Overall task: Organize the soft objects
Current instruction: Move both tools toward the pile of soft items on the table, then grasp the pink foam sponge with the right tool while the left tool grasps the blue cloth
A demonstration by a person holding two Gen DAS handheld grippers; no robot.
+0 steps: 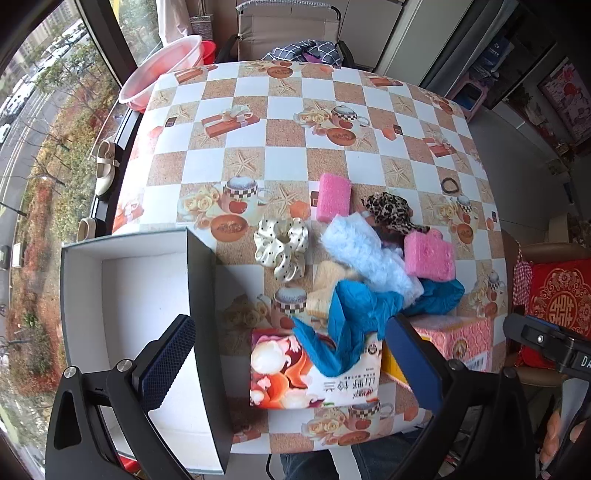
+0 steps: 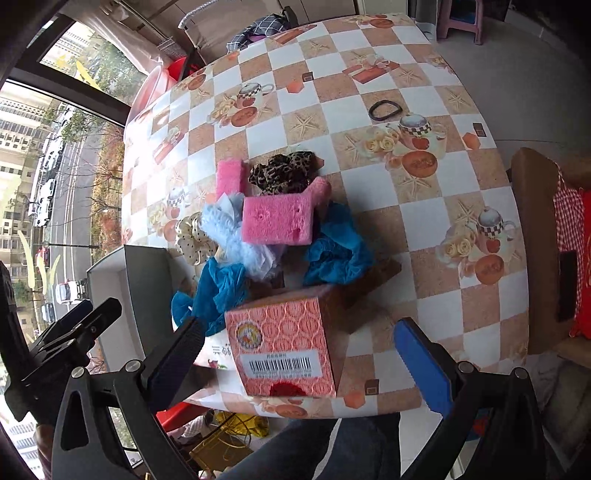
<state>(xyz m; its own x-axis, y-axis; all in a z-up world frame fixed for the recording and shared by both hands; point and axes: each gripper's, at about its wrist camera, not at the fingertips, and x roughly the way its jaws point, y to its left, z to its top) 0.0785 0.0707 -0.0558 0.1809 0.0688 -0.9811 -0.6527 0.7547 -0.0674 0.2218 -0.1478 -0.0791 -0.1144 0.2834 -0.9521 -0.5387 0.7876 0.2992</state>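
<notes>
A heap of soft things lies mid-table: a pink sponge (image 1: 333, 196), a second pink sponge (image 1: 428, 255) (image 2: 277, 220), a leopard scrunchie (image 1: 389, 211) (image 2: 284, 172), a white dotted scrunchie (image 1: 280, 246) (image 2: 194, 238), a pale blue fluffy piece (image 1: 369, 254) (image 2: 236, 236) and blue cloth (image 1: 354, 317) (image 2: 336, 251). An open white box (image 1: 144, 291) stands at the left. My left gripper (image 1: 291, 365) is open and empty above a printed packet (image 1: 314, 373). My right gripper (image 2: 299, 360) is open, its fingers either side of a pink carton (image 2: 284, 347).
A black hair tie (image 1: 450, 185) (image 2: 385, 110) lies apart at the right. The checkered tablecloth (image 1: 280, 110) covers the table. A pink basin (image 1: 162, 70) and a chair (image 1: 288, 29) stand beyond the far edge. A seat with a red cushion (image 1: 557, 295) is at the right.
</notes>
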